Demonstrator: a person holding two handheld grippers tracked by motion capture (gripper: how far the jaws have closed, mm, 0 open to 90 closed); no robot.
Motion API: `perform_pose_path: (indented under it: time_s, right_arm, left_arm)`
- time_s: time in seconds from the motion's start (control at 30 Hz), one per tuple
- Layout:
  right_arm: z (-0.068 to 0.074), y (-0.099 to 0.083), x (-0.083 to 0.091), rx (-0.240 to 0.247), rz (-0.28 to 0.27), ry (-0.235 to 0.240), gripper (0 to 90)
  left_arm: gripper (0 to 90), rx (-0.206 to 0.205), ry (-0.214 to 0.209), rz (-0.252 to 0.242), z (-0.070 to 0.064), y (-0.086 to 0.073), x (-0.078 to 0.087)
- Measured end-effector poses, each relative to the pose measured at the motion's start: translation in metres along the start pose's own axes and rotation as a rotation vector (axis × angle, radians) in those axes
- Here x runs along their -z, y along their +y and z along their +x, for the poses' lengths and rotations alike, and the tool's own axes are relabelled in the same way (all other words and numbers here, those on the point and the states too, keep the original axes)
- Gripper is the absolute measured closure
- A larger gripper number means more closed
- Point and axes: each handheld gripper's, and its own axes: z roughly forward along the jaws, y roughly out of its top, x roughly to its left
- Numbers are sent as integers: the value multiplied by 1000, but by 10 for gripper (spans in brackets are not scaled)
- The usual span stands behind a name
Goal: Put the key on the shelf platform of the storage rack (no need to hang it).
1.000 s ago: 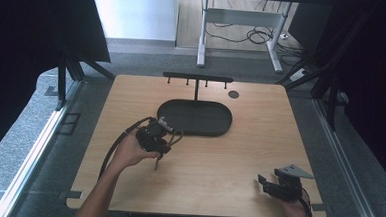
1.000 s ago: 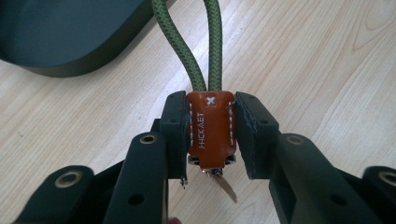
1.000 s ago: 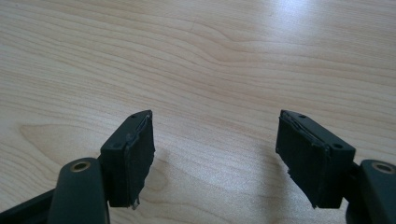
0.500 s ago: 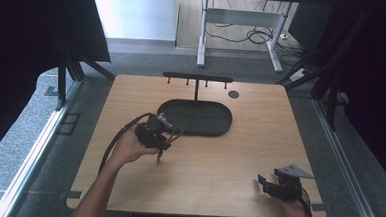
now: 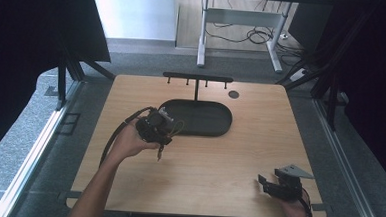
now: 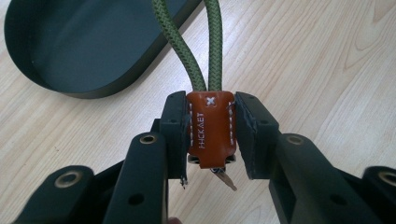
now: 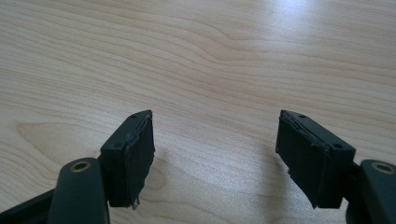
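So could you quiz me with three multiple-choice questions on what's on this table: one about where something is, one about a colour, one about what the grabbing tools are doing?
1. Where does the dark oval tray sit?
A. far middle of the wooden table
B. near right corner
C. on the floor

2. What colour is the braided cord loop on the brown leather key fob?
A. red
B. olive green
C. white

3. How do the right gripper's jaws stand?
A. shut on the fob
B. shut on nothing
C. open over bare wood

Answers: 1 A, the high view shows the tray below the black hook rack. 2 B, the left gripper view shows green cord. 3 C, a wide gap with nothing between.
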Motion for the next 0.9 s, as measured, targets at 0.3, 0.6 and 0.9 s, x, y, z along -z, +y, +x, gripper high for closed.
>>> perform_pose_path:
  time_s: [0.3, 0.6, 0.9]
  right_arm:
    - [0, -1, -1, -1, 7, 2, 282]
    - [0, -1, -2, 3, 9, 1, 282]
    - [1, -1, -3, 11, 17, -2, 285]
  left_arm:
    - [668, 1, 4, -10, 4, 3, 5]
    - [668, -2, 4, -13, 7, 9, 5]
    - [668, -12, 12, -8, 9, 18, 4]
